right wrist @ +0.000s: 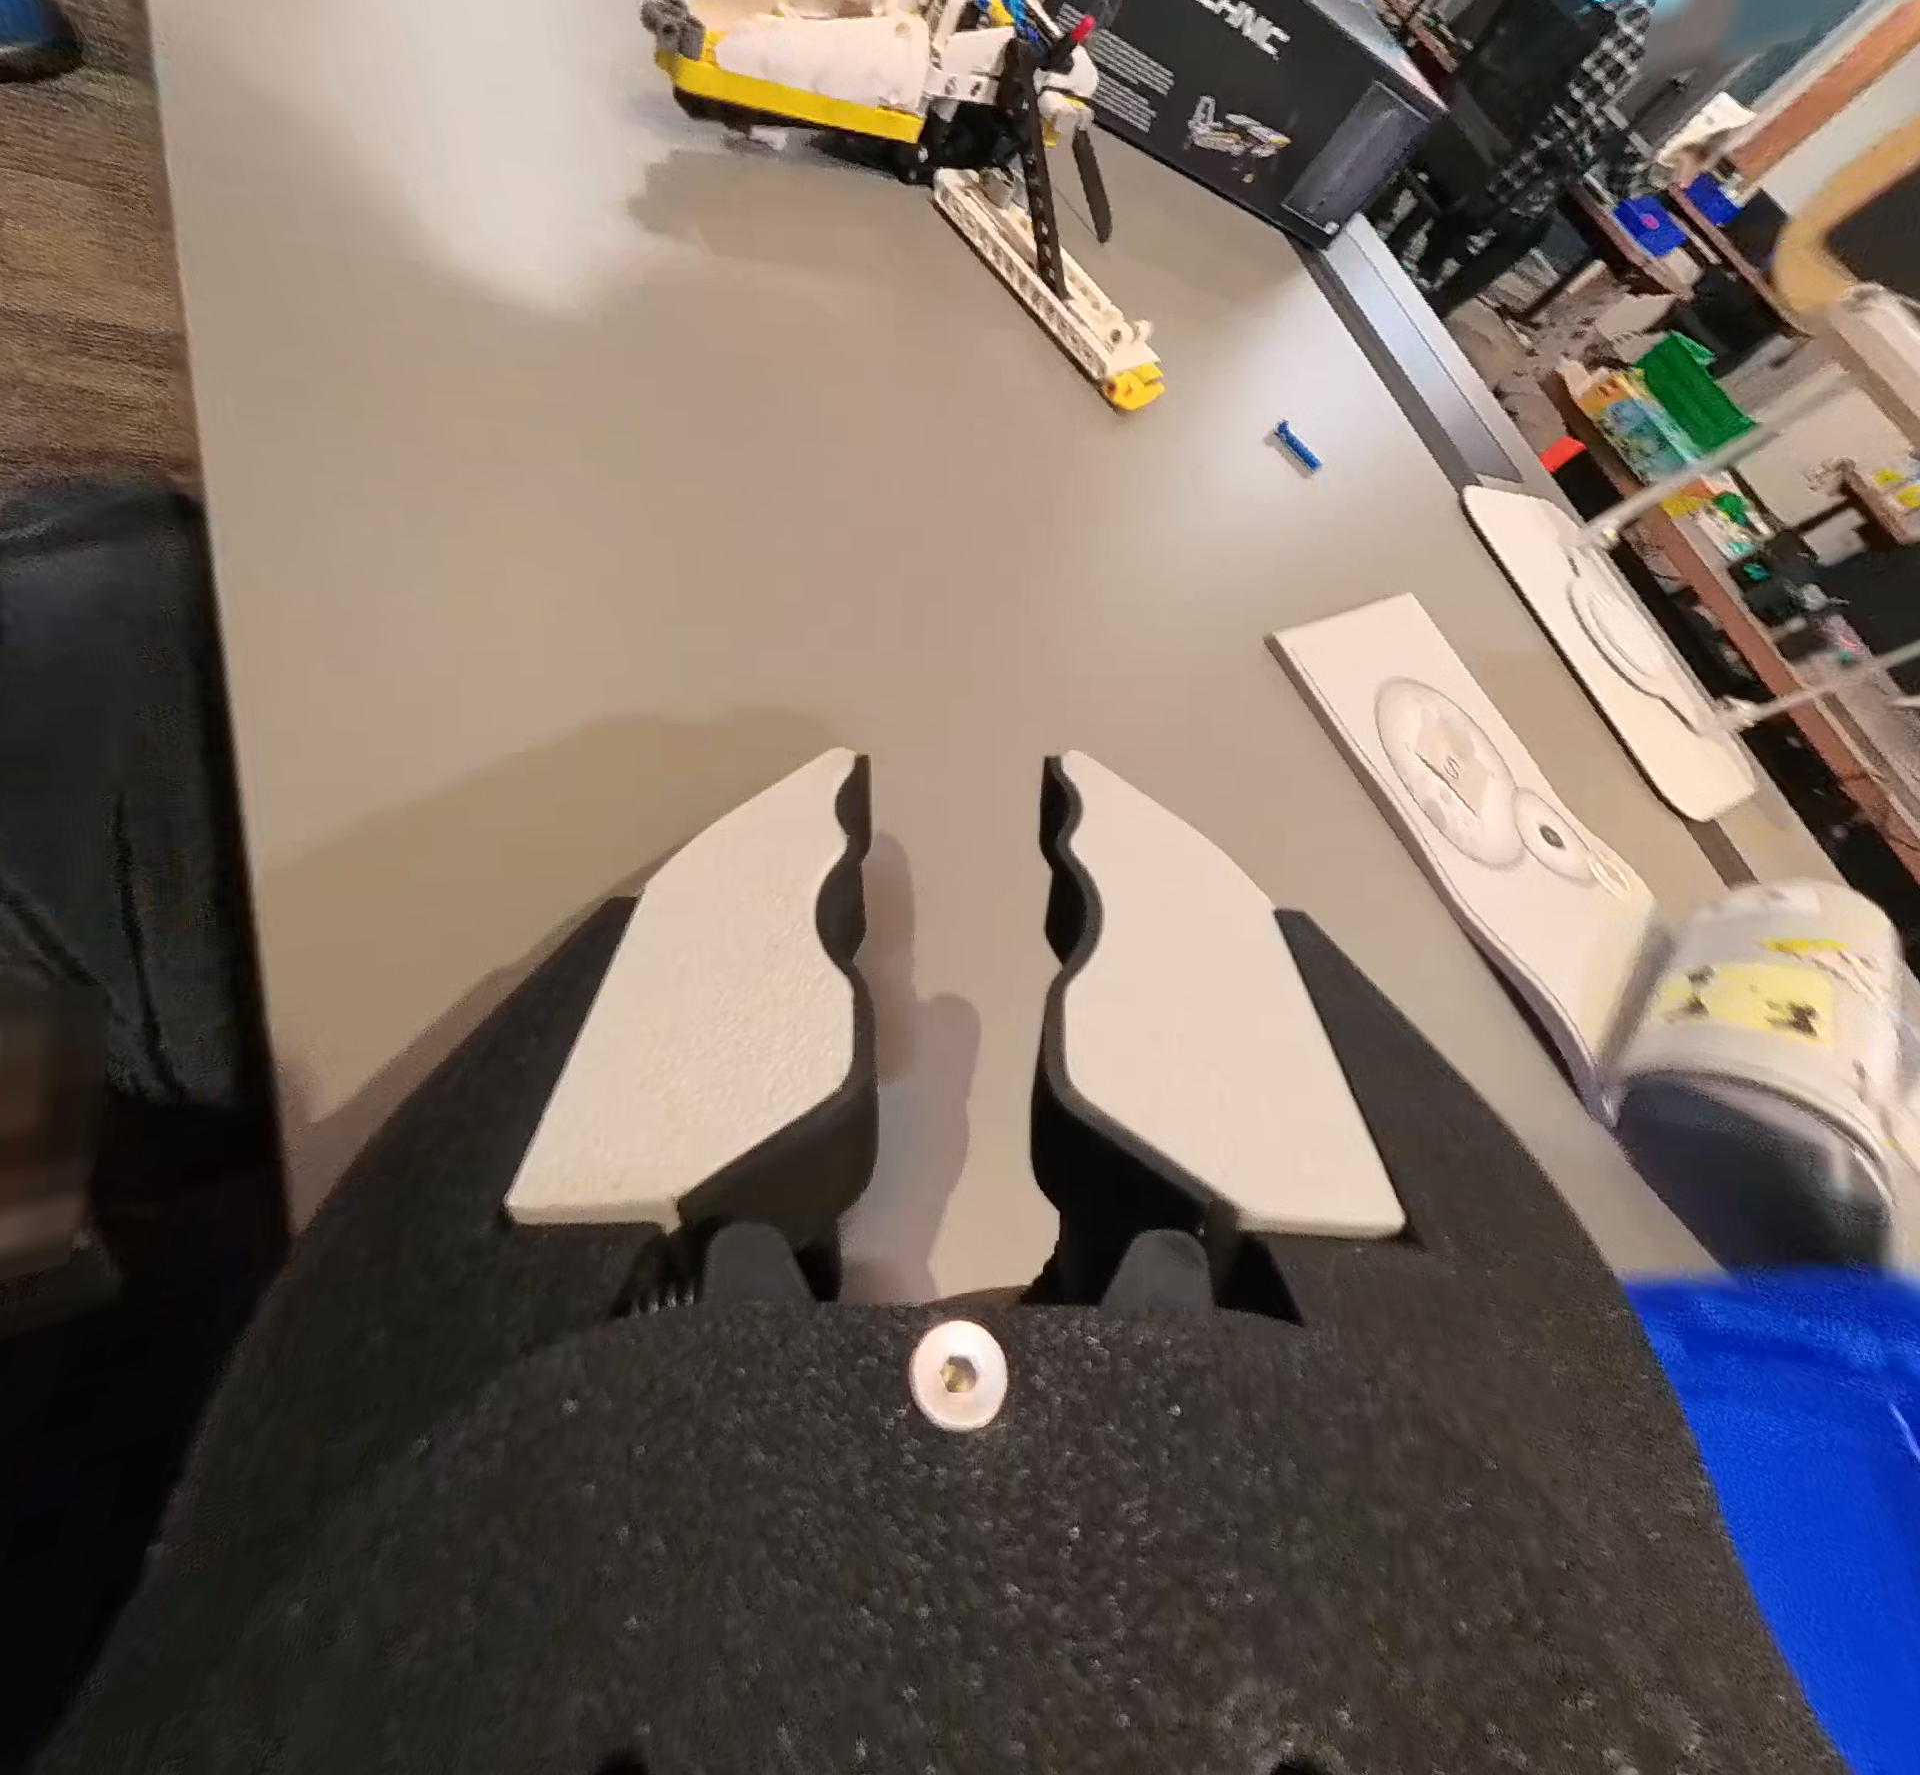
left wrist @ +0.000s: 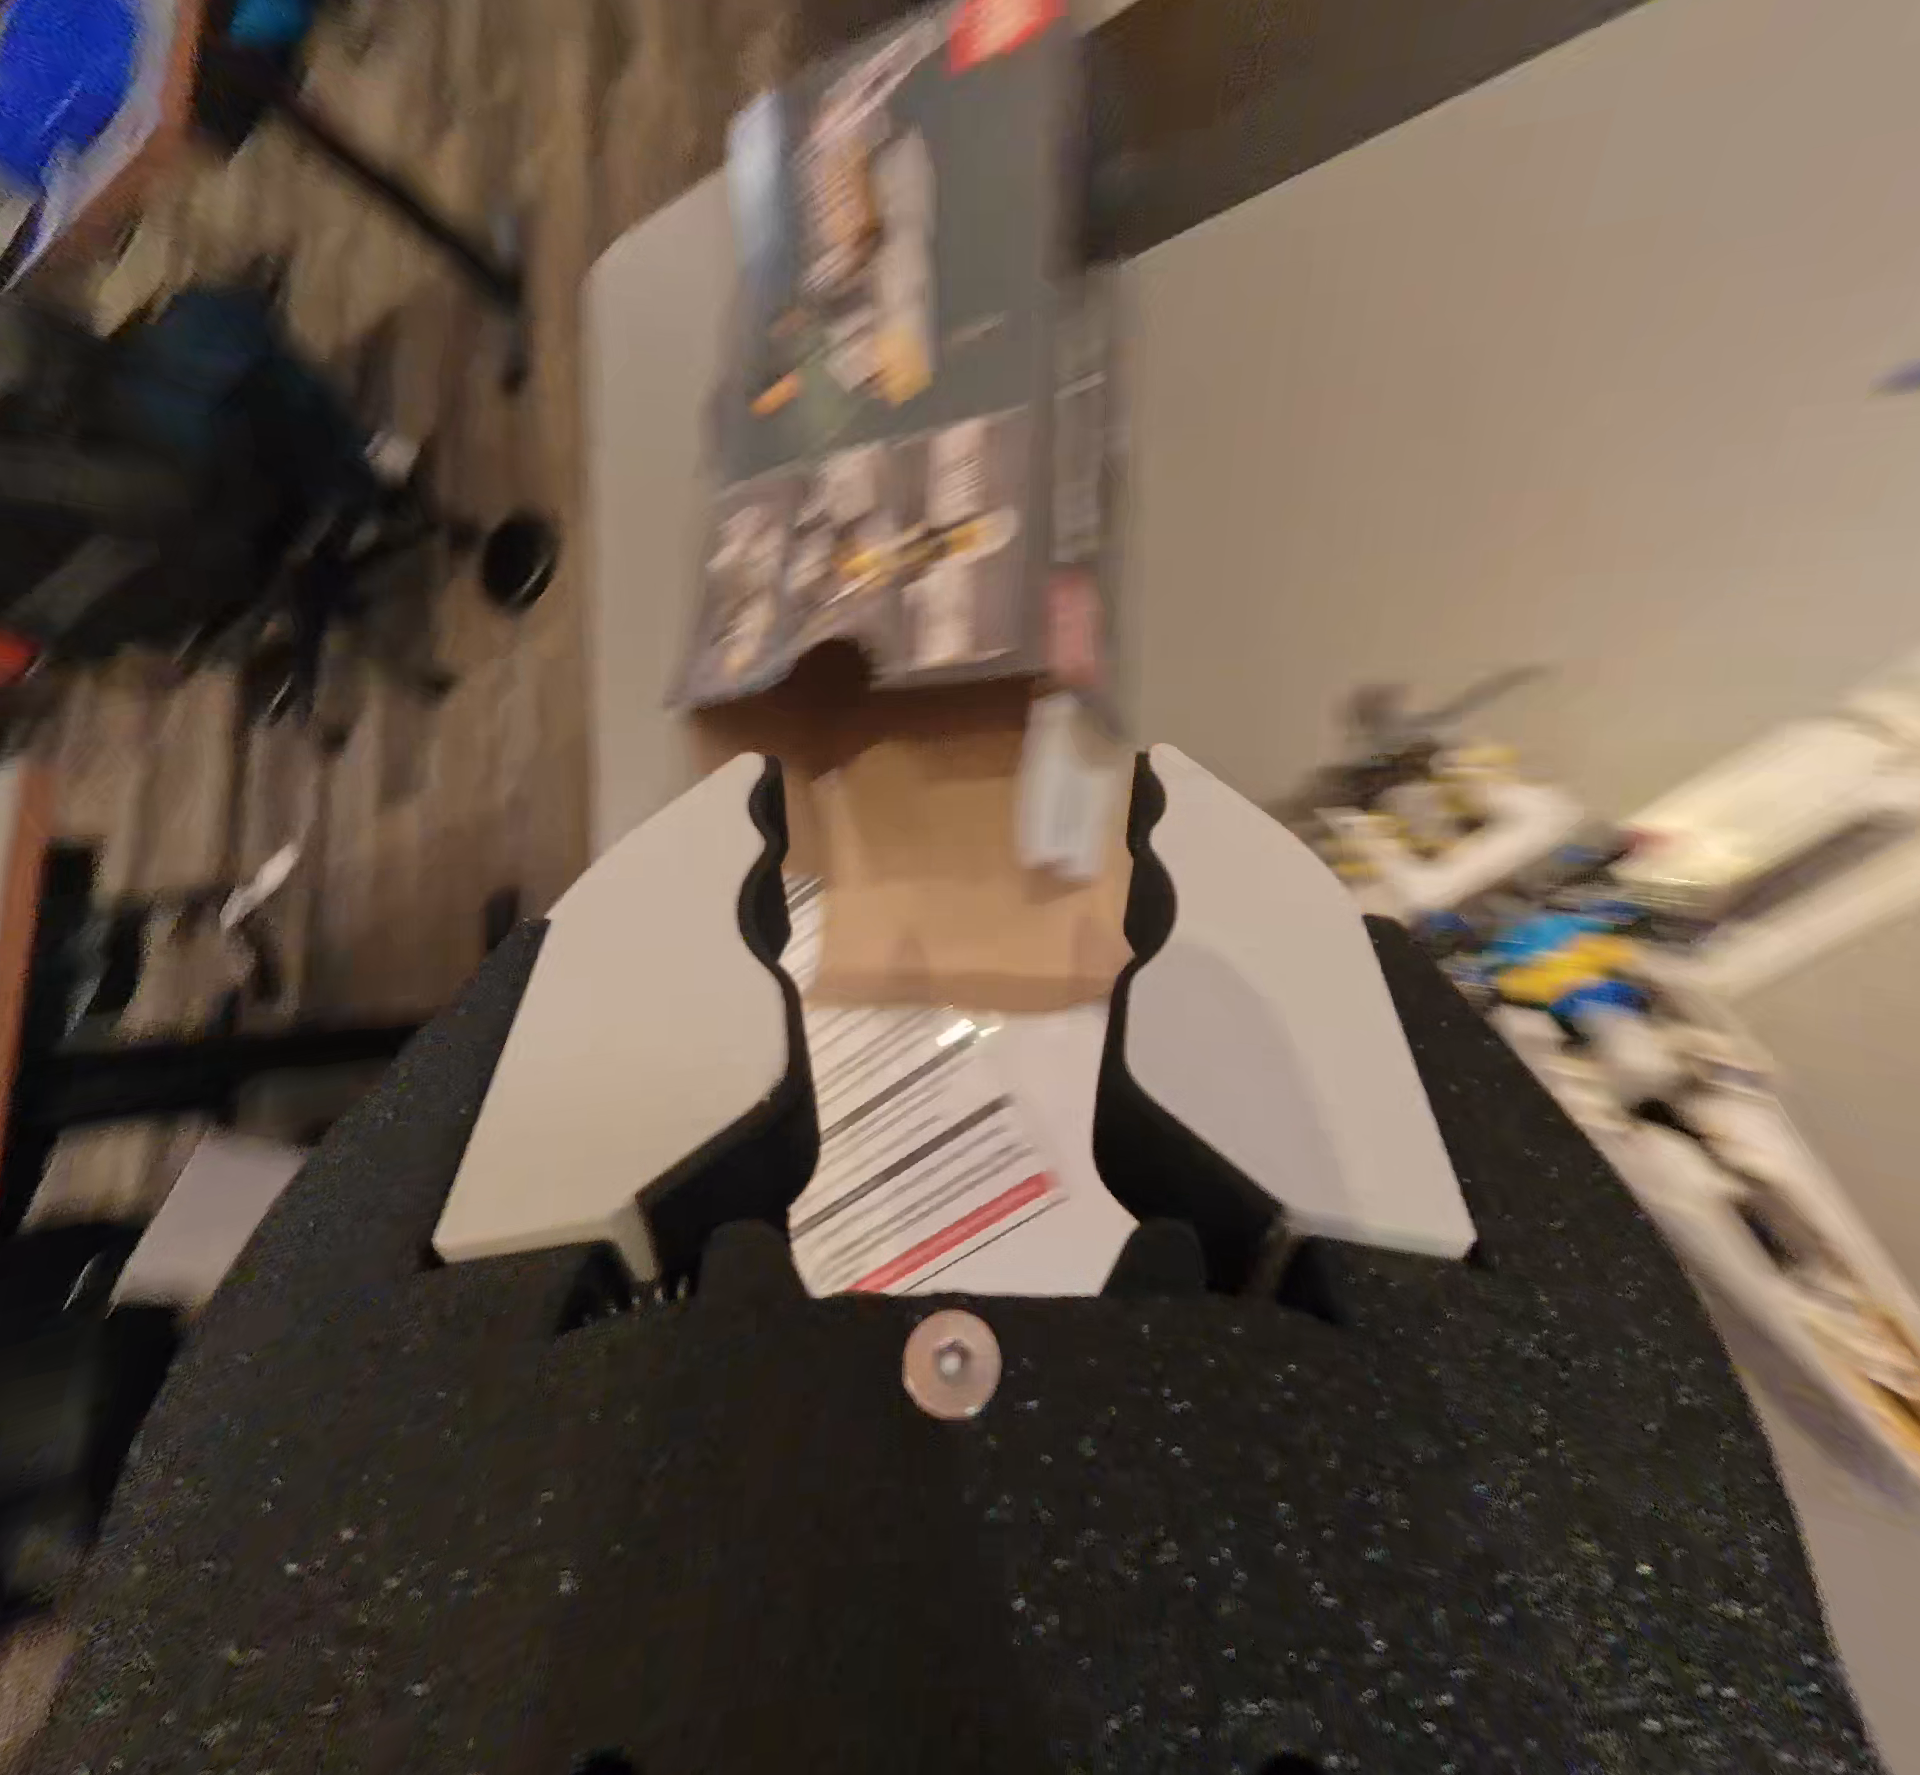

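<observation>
The left gripper (left wrist: 954,769) is hovering with its jaws wide apart, pinching nothing. Just under it a white printed sheet (left wrist: 925,1143) is lying, and just past the fingertips a dark cardboard box (left wrist: 883,395) is sitting with its brown flap (left wrist: 935,852) open toward the claw (this view is badly blurred). The box looks light and stiff; its flap edge seems the easiest hold.

The right gripper (right wrist: 956,769) is hanging partly open over the bare grey table (right wrist: 520,478), holding nothing. Beyond it, a white booklet (right wrist: 1455,790), then a yellow-and-white brick model (right wrist: 862,63) are resting.
</observation>
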`<state>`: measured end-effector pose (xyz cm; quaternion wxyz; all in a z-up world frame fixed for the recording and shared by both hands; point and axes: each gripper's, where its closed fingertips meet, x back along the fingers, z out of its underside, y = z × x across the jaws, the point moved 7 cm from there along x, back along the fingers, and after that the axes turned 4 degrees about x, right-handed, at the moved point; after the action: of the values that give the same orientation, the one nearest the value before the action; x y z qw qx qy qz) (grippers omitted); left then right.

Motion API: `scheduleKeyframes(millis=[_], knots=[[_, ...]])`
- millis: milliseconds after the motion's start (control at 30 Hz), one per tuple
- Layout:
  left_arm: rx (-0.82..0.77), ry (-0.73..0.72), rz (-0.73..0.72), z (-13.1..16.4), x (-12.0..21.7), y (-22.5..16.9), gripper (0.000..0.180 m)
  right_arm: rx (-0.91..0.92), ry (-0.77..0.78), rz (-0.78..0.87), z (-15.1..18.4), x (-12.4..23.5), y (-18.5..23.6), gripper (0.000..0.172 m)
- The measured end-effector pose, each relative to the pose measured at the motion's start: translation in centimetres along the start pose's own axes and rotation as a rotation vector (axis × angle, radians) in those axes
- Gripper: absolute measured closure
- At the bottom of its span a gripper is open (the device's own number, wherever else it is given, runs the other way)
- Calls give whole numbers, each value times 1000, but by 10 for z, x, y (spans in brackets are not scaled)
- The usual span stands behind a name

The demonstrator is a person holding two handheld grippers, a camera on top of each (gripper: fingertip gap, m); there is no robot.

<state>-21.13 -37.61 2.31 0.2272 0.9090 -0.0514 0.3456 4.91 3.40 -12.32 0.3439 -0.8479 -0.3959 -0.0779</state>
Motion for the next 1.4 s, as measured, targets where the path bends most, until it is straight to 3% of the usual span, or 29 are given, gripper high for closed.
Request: scheduleKeyframes(millis=[200, 333, 433, 533, 600, 700, 800, 900, 967, 1100, 1133, 1167, 1200, 1300, 1400], knots=[[-190, -277, 721, -27, 55, -190, 121, -63, 28, 77, 11, 74, -10, 140], [-219, -261, 1153, -30, 79, -317, 121, -131, 33, 189, 11, 139, -36, 139], [-233, -202, 1314, -31, 87, -399, 119, -202, 86, 375, 25, 192, -70, 138], [-255, -164, 1306, -39, 89, -456, 111, -338, 150, 572, 54, 237, -100, 135], [-276, -147, 1267, -45, 89, -478, 109, -468, 186, 611, 81, 253, -109, 129], [-272, -107, 1256, -49, 90, -500, 109, -697, 186, 481, 117, 255, -105, 114], [-285, -95, 1205, -54, 84, -515, 116, -809, 102, 335, 130, 245, -88, 109], [-372, -111, 1086, -60, 75, -528, 129, -827, 68, 265, 132, 232, -75, 109], [-474, -155, 953, -65, 67, -533, 148, -805, 75, 283, 131, 227, -71, 104], [-598, -220, 782, -82, 60, -544, 166, -762, 124, 283, 129, 226, -67, 107], [-605, -234, 800, -87, 59, -546, 171, -759, 152, 279, 130, 226, -67, 108], [-607, -215, 873, -91, 60, -549, 172, -768, 173, 256, 130, 227, -66, 91], [-572, -198, 920, -97, 61, -551, 173, -767, 195, 253, 129, 229, -65, 90], [-575, -215, 928, -114, 64, -555, 174, -694, 275, 315, 127, 242, -65, 103], [-562, -221, 939, -129, 64, -554, 175, -661, 355, 385, 128, 258, -65, 104]])
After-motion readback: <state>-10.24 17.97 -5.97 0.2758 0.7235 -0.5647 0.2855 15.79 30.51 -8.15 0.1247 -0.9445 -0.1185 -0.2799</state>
